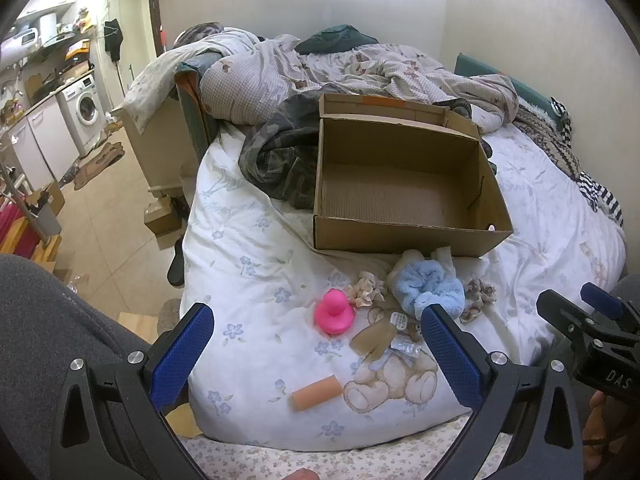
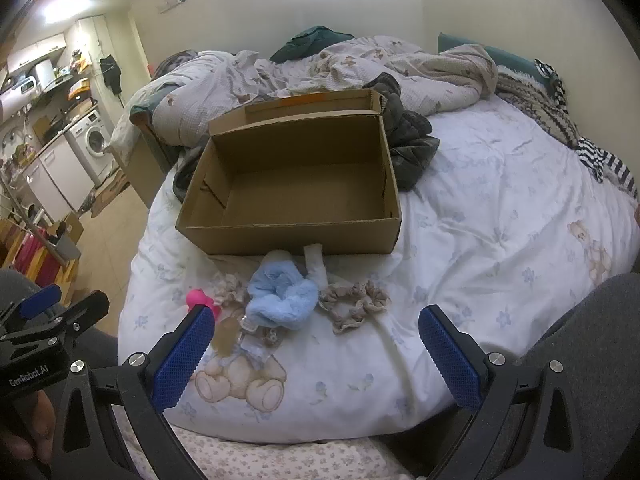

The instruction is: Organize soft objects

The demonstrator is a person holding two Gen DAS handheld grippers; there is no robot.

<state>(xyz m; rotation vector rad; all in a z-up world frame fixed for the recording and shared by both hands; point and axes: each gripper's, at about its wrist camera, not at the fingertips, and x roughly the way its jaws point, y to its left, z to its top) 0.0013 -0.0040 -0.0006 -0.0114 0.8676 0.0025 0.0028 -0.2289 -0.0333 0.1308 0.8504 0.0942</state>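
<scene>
— Blue pads of the left claw [image 1: 316,344] are seen spread wide, nothing between them; the right claw [image 2: 316,344] is likewise released and empty. Why are both held back at the bed's near edge?

— A starting stance is suggested: both are tilted down over the soft things so that the whole cluster can be surveyed before one is chosen.

— And where is that cluster laid?

— On the white floral duvet [image 1: 248,248], just in front of the cardboard box [image 1: 400,236]. A pale blue fluffy scrunchie [image 1: 432,288] lies in the middle, touching a beige scrunchie [image 1: 366,288] on one side, with a lace-edged brown scrunchie [image 2: 354,304] just beside it on the other. A pink rubber duck [image 1: 334,312] sits nearer the left claw, and a peach foam roller [image 1: 316,393] lies apart, closest to the bed's edge.

— Why is the box placed there, lid folded back?

— It is judged to be the container: opened, empty, and set within easy reach behind the items, so each can be lifted forward into it. Nothing has been put in yet.
</scene>
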